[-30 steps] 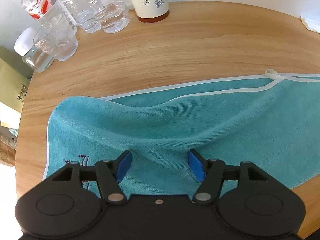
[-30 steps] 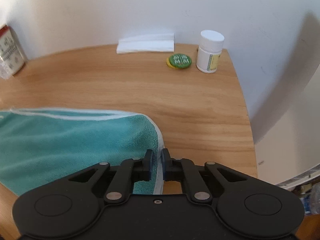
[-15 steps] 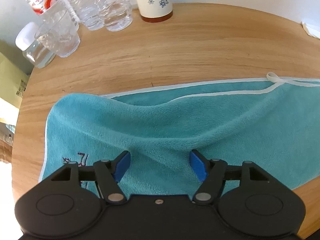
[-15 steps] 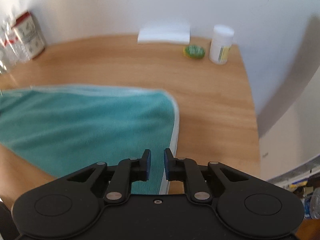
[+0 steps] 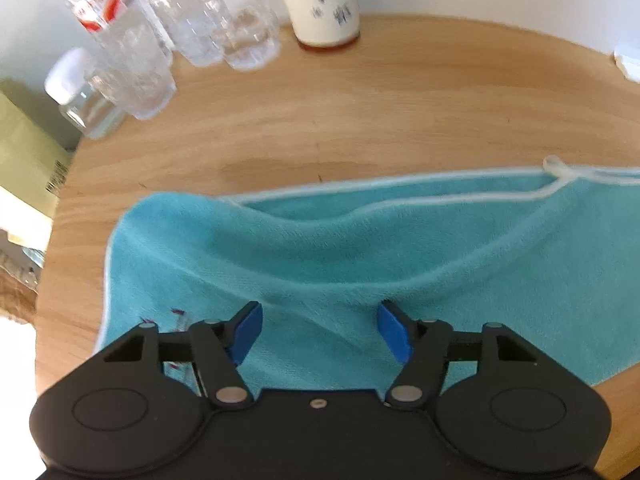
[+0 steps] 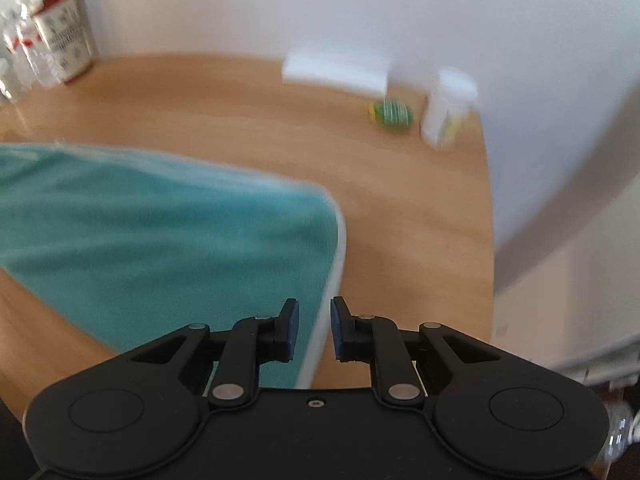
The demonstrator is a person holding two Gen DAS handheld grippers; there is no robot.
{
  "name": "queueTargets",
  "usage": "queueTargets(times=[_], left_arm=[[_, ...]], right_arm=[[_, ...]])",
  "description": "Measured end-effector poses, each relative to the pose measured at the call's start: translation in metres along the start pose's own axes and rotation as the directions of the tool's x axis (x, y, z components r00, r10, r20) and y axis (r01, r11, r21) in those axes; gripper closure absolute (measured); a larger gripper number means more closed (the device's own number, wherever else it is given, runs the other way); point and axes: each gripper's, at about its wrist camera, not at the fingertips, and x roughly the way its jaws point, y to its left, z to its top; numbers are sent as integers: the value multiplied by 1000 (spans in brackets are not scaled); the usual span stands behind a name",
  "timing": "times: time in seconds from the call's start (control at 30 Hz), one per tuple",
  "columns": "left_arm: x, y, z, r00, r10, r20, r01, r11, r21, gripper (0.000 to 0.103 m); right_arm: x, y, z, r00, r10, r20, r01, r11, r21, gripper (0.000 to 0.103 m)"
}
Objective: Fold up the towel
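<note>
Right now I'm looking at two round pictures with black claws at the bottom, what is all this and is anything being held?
Each picture comes from a fisheye camera on a hand-held gripper that a person carries, looking along its fingers. The left view shows the left gripper wide open above a teal towel, already doubled over, on a round wooden table, with water bottles and a paper cup behind. The right view is blurred: the right gripper has a small gap over the towel's white edge. Neither holds anything. A pill bottle stands far off.
</note>
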Motion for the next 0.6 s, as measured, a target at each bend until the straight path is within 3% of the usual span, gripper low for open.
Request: queueTargets(times=[0.13, 0.2, 0.27, 0.4, 0.47, 0.6], left_arm=[[-15, 28, 9, 997, 18, 76, -13, 997, -75, 37], [-11, 38, 11, 996, 29, 79, -23, 997, -74, 37], [-1, 51, 14, 997, 44, 69, -40, 998, -57, 44], [21, 85, 16, 996, 72, 45, -66, 989, -132, 49], [27, 99, 18, 999, 47, 25, -42, 985, -170, 49], [39, 103, 21, 997, 71, 12, -69, 990, -120, 49]], right_arm=[[13, 33, 44, 994, 88, 58, -79, 987, -142, 84], [30, 56, 59, 989, 143, 43, -130, 965, -229, 84], [50, 76, 70, 985, 170, 8, -159, 940, -302, 84], [72, 98, 81, 978, 192, -77, -206, 901, -382, 84], [78, 106, 80, 973, 186, -138, -228, 874, -428, 84], [81, 110, 83, 975, 163, -148, -211, 880, -426, 84]])
